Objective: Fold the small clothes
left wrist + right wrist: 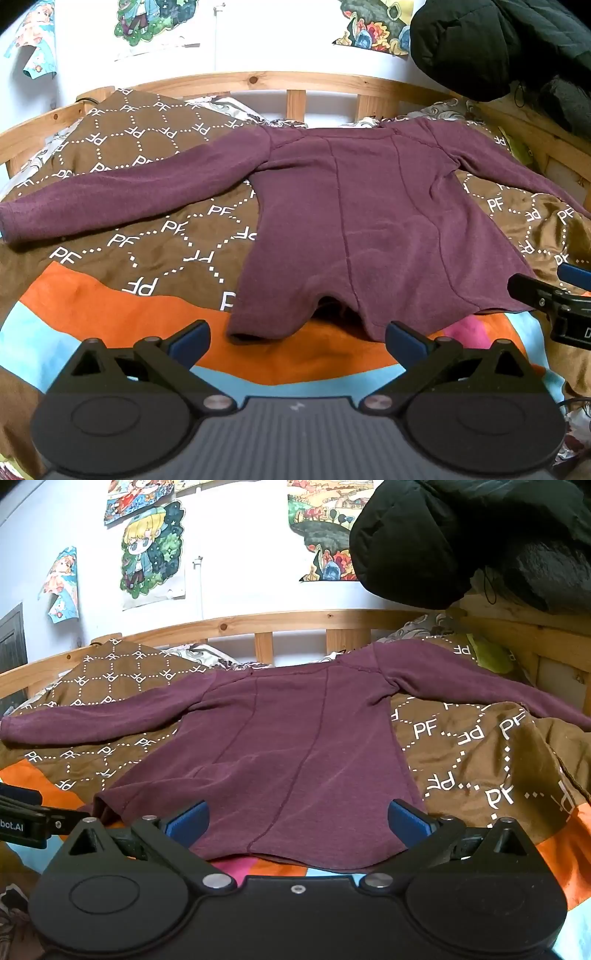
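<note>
A maroon long-sleeved top (369, 229) lies spread flat on the bed, sleeves out to both sides, hem toward me. It also shows in the right wrist view (280, 746). My left gripper (297, 345) is open and empty, just in front of the hem's left part, which curls up a little. My right gripper (297, 821) is open and empty, its blue fingertips over the hem's right part. The right gripper also shows at the right edge of the left wrist view (550, 291). The left gripper shows at the left edge of the right wrist view (26, 816).
The top rests on a brown "PF" patterned blanket (155, 166) with orange, blue and pink bands at the front. A wooden bed rail (295, 79) runs behind. A black padded jacket (491, 40) hangs at the upper right. Posters are on the wall.
</note>
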{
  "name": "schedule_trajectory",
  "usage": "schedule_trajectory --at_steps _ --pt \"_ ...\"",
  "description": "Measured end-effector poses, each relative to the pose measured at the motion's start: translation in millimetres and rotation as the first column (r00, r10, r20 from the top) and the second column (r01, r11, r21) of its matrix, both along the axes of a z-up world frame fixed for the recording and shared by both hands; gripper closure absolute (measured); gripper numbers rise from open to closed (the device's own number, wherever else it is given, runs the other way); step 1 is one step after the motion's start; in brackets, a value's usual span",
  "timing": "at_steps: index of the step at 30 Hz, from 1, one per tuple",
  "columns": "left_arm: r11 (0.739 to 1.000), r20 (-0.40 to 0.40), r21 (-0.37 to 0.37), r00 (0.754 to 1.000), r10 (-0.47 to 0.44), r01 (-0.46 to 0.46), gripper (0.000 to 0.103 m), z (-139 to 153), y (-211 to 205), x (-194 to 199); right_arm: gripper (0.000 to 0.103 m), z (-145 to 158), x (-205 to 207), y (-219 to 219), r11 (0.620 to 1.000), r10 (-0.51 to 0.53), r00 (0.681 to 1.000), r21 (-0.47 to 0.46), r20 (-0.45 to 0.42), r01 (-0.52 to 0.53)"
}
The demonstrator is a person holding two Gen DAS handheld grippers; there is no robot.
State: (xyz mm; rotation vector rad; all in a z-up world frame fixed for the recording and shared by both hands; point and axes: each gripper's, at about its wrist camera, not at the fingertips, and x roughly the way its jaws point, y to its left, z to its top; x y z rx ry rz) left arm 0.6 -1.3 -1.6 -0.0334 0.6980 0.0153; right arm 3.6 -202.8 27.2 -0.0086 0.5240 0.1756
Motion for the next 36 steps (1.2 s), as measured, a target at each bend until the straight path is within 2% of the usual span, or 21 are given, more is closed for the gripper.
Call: schedule_trajectory --at_steps 36 --pt "1.000 -0.003 0.006 1.000 0.003 -0.003 0.000 -1.2 -1.4 -0.3 0.001 -0.4 0.2 2.3 1.000 -0.005 1.000 -0.008 -0.005 0.005"
